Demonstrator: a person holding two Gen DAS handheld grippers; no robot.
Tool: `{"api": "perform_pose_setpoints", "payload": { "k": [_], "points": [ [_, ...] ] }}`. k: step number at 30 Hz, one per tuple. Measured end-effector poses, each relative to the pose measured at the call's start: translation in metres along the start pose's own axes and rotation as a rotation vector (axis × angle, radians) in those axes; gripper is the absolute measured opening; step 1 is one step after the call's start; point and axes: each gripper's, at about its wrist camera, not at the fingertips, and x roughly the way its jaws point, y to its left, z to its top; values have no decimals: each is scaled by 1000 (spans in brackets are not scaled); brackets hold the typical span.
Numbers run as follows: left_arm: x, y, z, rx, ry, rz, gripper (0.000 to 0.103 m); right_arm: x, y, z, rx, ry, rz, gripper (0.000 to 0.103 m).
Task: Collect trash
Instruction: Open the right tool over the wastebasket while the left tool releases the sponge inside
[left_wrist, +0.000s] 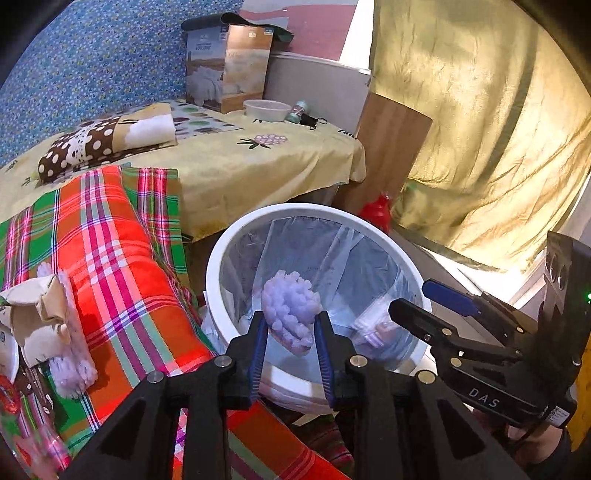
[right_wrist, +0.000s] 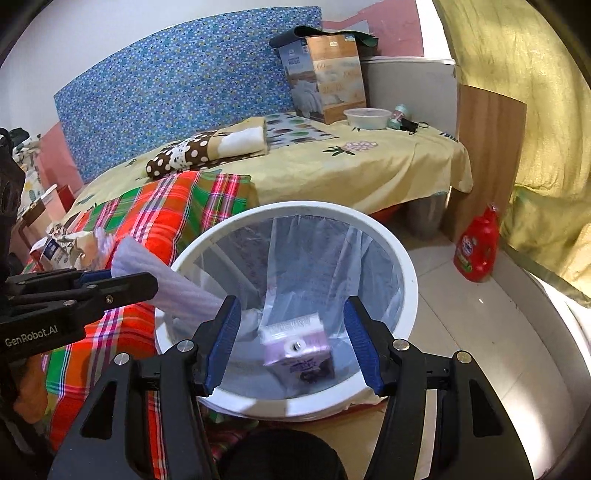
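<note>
A white round bin (left_wrist: 221, 258) (right_wrist: 402, 258) with a clear plastic liner stands on the floor beside the bed. My left gripper (left_wrist: 291, 315) (right_wrist: 129, 278) hangs over its near left rim, shut on a lilac foam net sleeve (left_wrist: 291, 306) (right_wrist: 177, 284) that reaches out over the opening. My right gripper (right_wrist: 291, 300) (left_wrist: 412, 297) is over the bin too, with its jaws wide open and nothing touching the pads. Below it, inside the liner, a purple drink carton (right_wrist: 299, 350) looks blurred.
A plaid blanket (left_wrist: 122, 266) lies on the bed next to the bin, with torn paper packaging and another foam net (left_wrist: 48, 317) on it at the left. A red detergent bottle (right_wrist: 476, 247) stands on the floor by a wooden board (right_wrist: 487, 147). A yellow curtain (left_wrist: 480, 129) hangs at the right.
</note>
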Motion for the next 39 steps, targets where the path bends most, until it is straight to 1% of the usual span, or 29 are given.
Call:
{"api": "perform_pose_setpoints", "payload": {
  "k": [8, 14, 25, 27, 31, 33, 36, 39],
  "points": [
    [-10, 1, -2, -7, -20, 11, 27, -6, 1, 3, 0, -21, 6, 62],
    [-28, 7, -7, -34, -40, 32, 28, -15, 14, 4, -20, -42, 11, 63],
    [-75, 27, -30, -103, -100, 85, 30, -29, 49, 3, -89, -54, 96, 63],
    [-83, 32, -35, -117, -114, 100, 30, -29, 55, 2, -103, -57, 106, 63],
    [-96, 43, -42, -142, -131, 105, 29, -32, 64, 1, -115, -62, 117, 63],
    [-98, 45, -42, -148, -137, 100, 29, -35, 66, 1, -114, -67, 114, 63],
    [-98, 46, -38, -150, -150, 66, 29, -37, 60, 0, -103, -72, 103, 63],
    [-92, 39, -25, -133, -161, 35, 29, -37, 54, -1, -86, -72, 88, 63]
  ]
}}
